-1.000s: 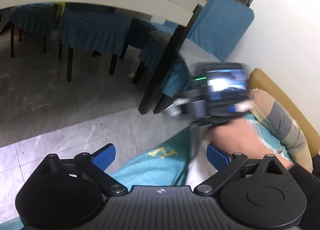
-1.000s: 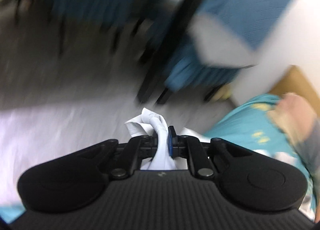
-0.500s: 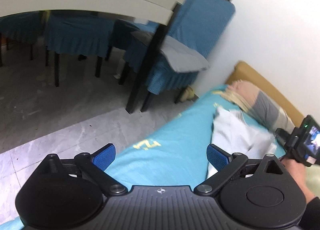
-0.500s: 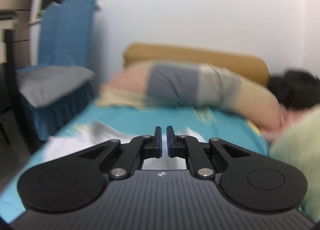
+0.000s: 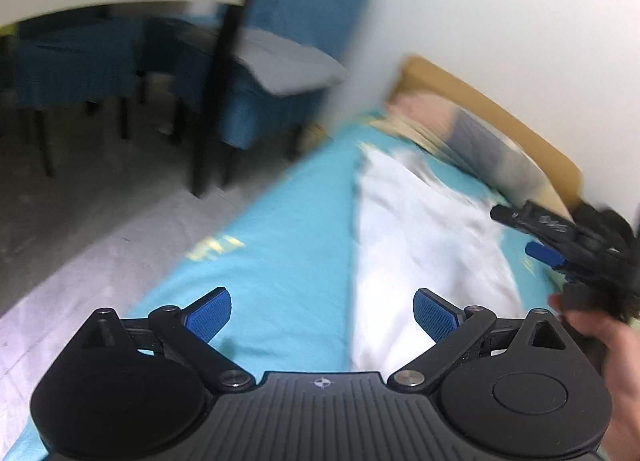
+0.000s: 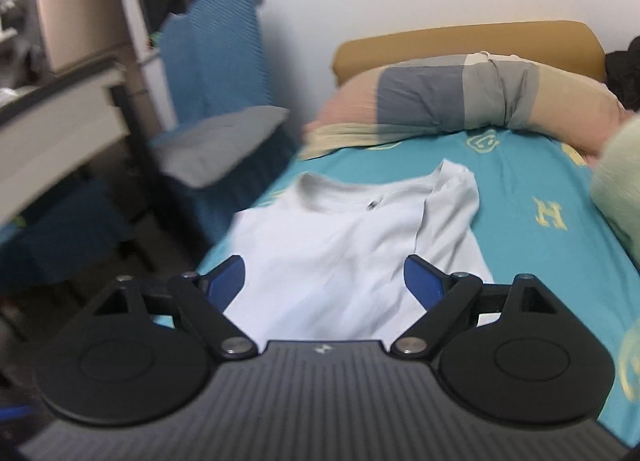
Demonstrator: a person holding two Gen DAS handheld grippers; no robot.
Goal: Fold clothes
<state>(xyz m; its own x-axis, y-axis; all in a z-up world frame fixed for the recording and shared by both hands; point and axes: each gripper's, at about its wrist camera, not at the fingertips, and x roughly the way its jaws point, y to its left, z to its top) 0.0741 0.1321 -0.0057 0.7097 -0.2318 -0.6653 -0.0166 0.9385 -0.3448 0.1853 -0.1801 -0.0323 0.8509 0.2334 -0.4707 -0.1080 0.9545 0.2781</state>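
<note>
Bed (image 6: 516, 189) with a turquoise sheet carrying yellow print fills the space ahead of both sets of fingers; tan headboard (image 6: 464, 41) at the far end against a white wall. Left of the fingers, off the bed edge: a blue-covered chair (image 6: 216, 57) with a grey cushion (image 6: 220, 141) on its seat, and a white-topped desk (image 6: 52, 125) on dark legs beyond it. Long striped pillow (image 6: 460, 97), peach/grey/beige, lies across the bed just in front of the headboard, well beyond the fingers. Pale green bedding (image 6: 620, 189) sits at the far right edge of the right wrist view. White shirt (image 6: 340, 245) lies spread on the sheet, collar end towards the pillow, near hem running under and between the right gripper's fingers; its right sleeve is creased inward. Right gripper (image 6: 324, 281) has its fingers spread wide, blue pads either side of the shirt's lower part, holding nothing; contact with the cloth cannot be told. Left gripper (image 5: 322, 315) likewise wide open and empty, over the sheet near the bed's left edge, with the shirt (image 5: 424, 237) ahead and to the right, its edge running towards the right finger. In the left wrist view, which is motion-blurred, the right gripper (image 5: 560, 245) shows at the far right, with the person's hand (image 5: 612, 353) on it, beyond the shirt's right side.
</note>
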